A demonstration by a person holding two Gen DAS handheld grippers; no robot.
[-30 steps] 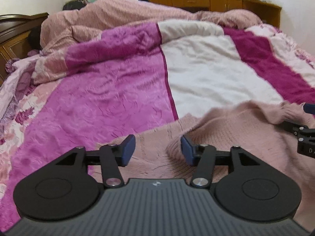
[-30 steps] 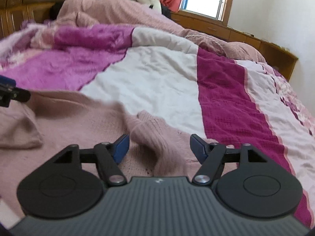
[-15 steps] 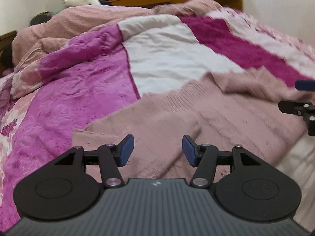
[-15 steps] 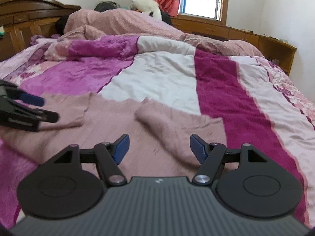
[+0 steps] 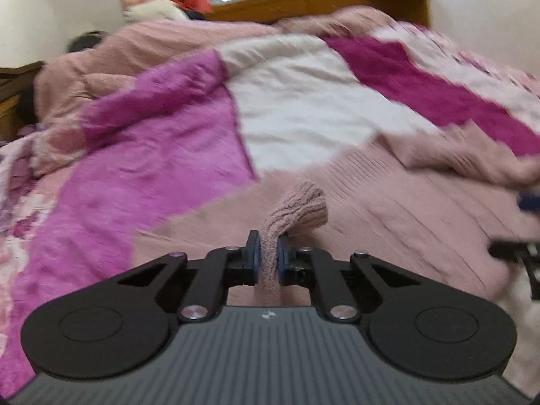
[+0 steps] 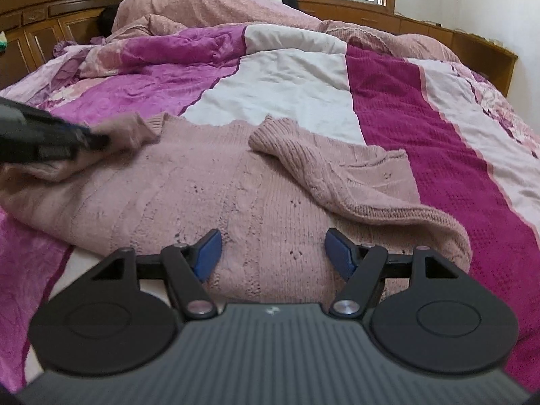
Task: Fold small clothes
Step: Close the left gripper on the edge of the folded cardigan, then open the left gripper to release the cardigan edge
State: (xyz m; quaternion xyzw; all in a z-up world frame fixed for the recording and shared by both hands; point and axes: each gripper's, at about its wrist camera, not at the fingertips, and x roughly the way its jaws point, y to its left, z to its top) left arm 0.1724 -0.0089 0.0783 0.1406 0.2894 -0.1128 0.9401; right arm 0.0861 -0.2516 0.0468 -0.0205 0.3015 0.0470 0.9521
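A pale pink knit sweater [image 6: 209, 195] lies spread on the bed, its right sleeve [image 6: 324, 175] folded across the body. My left gripper [image 5: 267, 253] is shut on the left sleeve [image 5: 297, 209], whose ribbed cuff sticks out past the jaws. In the right wrist view the left gripper [image 6: 91, 140] comes in from the left with that sleeve [image 6: 135, 131] held over the sweater's left side. My right gripper [image 6: 272, 253] is open and empty, low over the sweater's near hem. The left wrist view is blurred.
The bed [image 6: 290, 81] is covered by a striped quilt of magenta, white and dark pink. A pink duvet [image 6: 216, 10] is heaped at the far end. Wooden headboard [image 6: 50, 3] at the back left, a wooden ledge [image 6: 449, 37] and window at the back right.
My left gripper went from open to shut on the left sleeve and has lifted it. My right gripper stayed open and drew back toward the near hem.
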